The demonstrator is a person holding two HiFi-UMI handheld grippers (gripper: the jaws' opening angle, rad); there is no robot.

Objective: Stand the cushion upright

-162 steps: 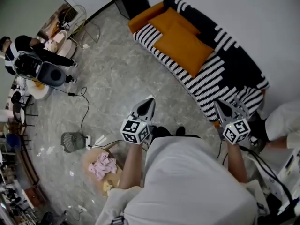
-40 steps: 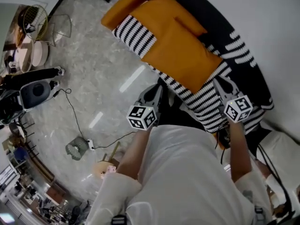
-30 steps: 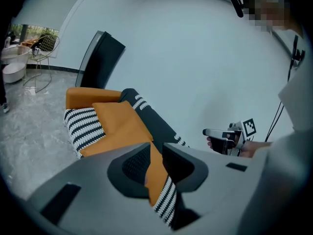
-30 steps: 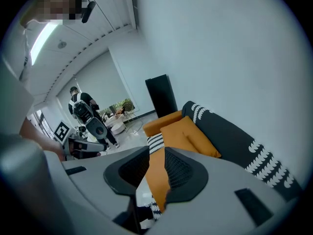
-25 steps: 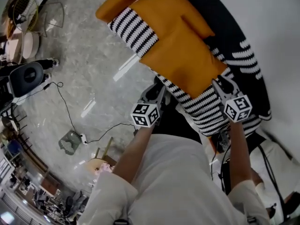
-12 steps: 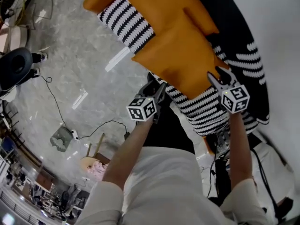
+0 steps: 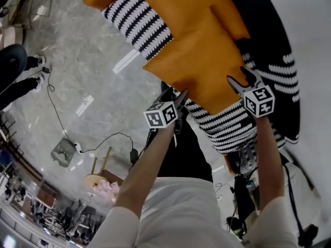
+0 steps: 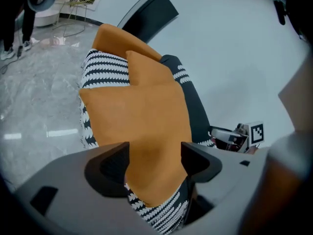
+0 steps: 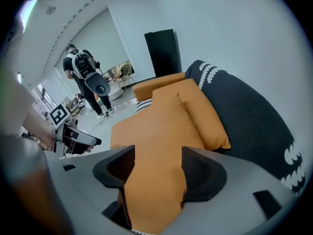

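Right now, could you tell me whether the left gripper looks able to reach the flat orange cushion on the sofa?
Probably yes. The left gripper has just been opening its jaws, and the near corner of the cushion already shows between them, not yet pinched. Nothing appears to be in the way.

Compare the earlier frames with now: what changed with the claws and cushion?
Both the left claw and right claw came down toward the near edge of the orange cushion, and their jaws have just been opening; the edge now sits between each pair, ungripped. The cushion stayed flat on the striped sofa.
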